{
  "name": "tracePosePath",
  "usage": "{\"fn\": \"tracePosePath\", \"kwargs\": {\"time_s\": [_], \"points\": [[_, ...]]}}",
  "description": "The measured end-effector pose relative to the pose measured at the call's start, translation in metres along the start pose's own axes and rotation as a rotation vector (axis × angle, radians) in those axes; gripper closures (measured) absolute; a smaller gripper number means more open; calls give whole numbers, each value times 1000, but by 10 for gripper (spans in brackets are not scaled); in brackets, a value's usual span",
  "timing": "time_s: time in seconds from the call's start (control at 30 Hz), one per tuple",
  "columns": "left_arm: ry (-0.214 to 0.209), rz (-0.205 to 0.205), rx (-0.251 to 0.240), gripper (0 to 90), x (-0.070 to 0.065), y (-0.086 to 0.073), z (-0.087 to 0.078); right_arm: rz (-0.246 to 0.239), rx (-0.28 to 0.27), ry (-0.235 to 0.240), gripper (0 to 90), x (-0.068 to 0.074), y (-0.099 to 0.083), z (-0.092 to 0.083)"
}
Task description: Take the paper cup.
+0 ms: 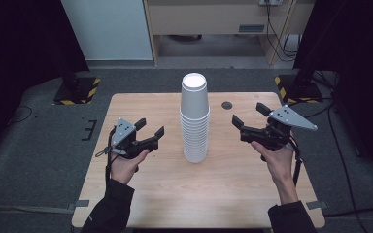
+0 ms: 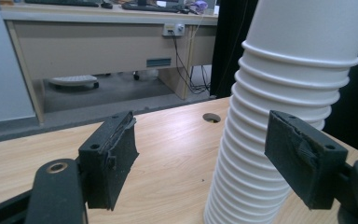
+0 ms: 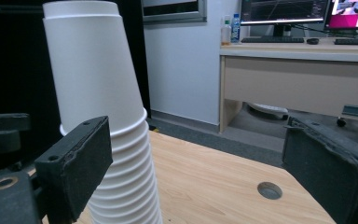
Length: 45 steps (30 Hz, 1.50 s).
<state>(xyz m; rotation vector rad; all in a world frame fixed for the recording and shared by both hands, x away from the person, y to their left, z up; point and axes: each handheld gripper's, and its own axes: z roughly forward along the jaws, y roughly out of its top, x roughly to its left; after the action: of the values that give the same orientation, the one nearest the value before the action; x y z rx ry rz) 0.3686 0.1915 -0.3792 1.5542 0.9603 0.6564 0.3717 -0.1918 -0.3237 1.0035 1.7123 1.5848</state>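
A tall stack of white paper cups (image 1: 194,119) stands upside down at the middle of the wooden table (image 1: 141,194). My left gripper (image 1: 150,127) hovers to the left of the stack, open, nothing between its jaws. My right gripper (image 1: 250,115) hovers to the right of the stack, also open and empty. In the left gripper view the stack of cups (image 2: 279,116) rises just behind the right jaw, and my left gripper (image 2: 214,154) stands wide. In the right gripper view the stack of cups (image 3: 107,126) stands behind the left jaw of my right gripper (image 3: 209,168).
A round cable hole (image 1: 227,105) sits in the tabletop behind and right of the stack. Black stand bases with yellow stripes (image 1: 76,91) stand on the floor at both far corners. A desk (image 3: 298,74) with monitors lies beyond the table.
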Motion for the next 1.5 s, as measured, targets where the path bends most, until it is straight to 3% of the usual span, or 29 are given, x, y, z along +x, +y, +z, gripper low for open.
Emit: {"fn": "tracePosePath", "kwargs": {"time_s": [0.63,0.87,1.5], "points": [[-91,26,-11,226,-27,5,23,-12,-4,44,78,18,11,20],[-102,38,-10,218,-34,6,31,1,-10,57,78,23,12,29],[-144,52,-11,186,-45,8,48,-22,8,103,79,42,16,56]]}}
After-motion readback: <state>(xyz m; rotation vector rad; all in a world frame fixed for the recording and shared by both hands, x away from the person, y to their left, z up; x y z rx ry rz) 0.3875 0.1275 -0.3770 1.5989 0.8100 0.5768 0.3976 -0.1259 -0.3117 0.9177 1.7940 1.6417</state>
